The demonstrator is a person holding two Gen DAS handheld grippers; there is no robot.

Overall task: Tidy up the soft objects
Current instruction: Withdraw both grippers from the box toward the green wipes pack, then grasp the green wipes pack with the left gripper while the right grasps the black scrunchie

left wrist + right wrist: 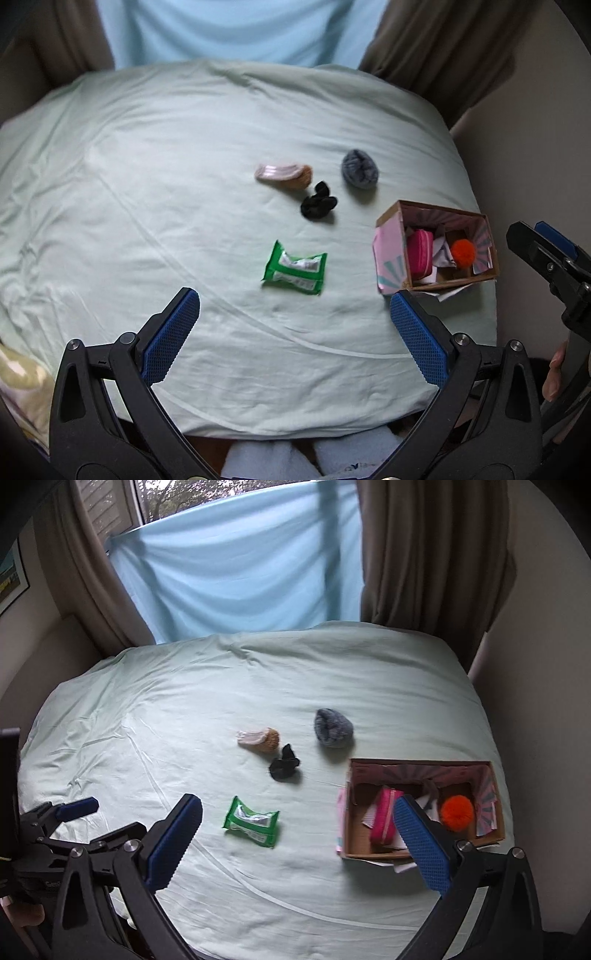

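Note:
On the pale green bed sheet (147, 184) lie a green tissue pack (295, 272), a black scrunchie (318, 203), a pink-and-tan sock (284, 175) and a grey rolled sock (359, 169). A cardboard box (391, 221) at the right holds a pink pouch (420, 254) and an orange pompom (463, 252). My left gripper (291, 299) is open and empty, near side of the tissue pack. My right gripper (299, 812) is open and empty; the tissue pack (252, 821) lies between its fingers, the box (349, 834) by its right finger (421, 845).
The bed ends at a blue cloth (240, 572) and brown curtains (424, 554) at the far side. A wall (535, 664) runs close along the right, beside the box. A cream fabric bundle (18, 373) lies at the near left edge.

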